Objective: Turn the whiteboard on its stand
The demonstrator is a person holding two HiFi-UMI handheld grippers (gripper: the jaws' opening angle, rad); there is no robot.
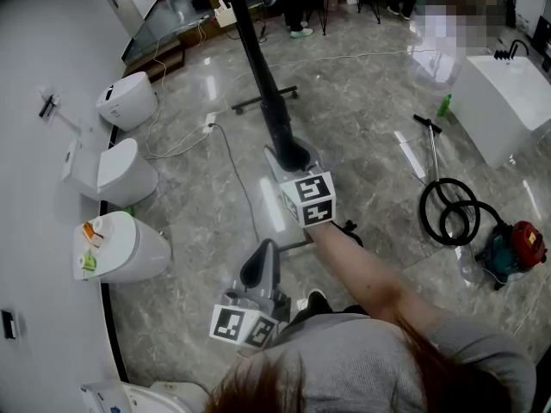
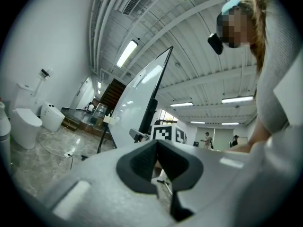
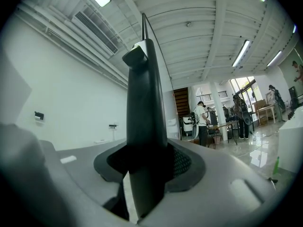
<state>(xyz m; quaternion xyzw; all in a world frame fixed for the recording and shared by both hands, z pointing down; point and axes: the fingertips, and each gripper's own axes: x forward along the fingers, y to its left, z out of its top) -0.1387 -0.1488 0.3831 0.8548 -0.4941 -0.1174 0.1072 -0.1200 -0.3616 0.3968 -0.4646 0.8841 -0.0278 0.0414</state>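
Toilets (image 1: pixel 120 249) line the left wall. Left gripper (image 1: pixel 260 267) sits low, just short of the board, jaws pinched together with nothing in them. Whiteboard (image 1: pixel 256 54) stands edge-on in the middle of the floor, and the right gripper (image 1: pixel 291 155) is clamped on its black side frame.

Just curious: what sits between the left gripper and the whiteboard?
The right gripper, clamped on the edge of the whiteboard; the head view shows it ahead of the left gripper.
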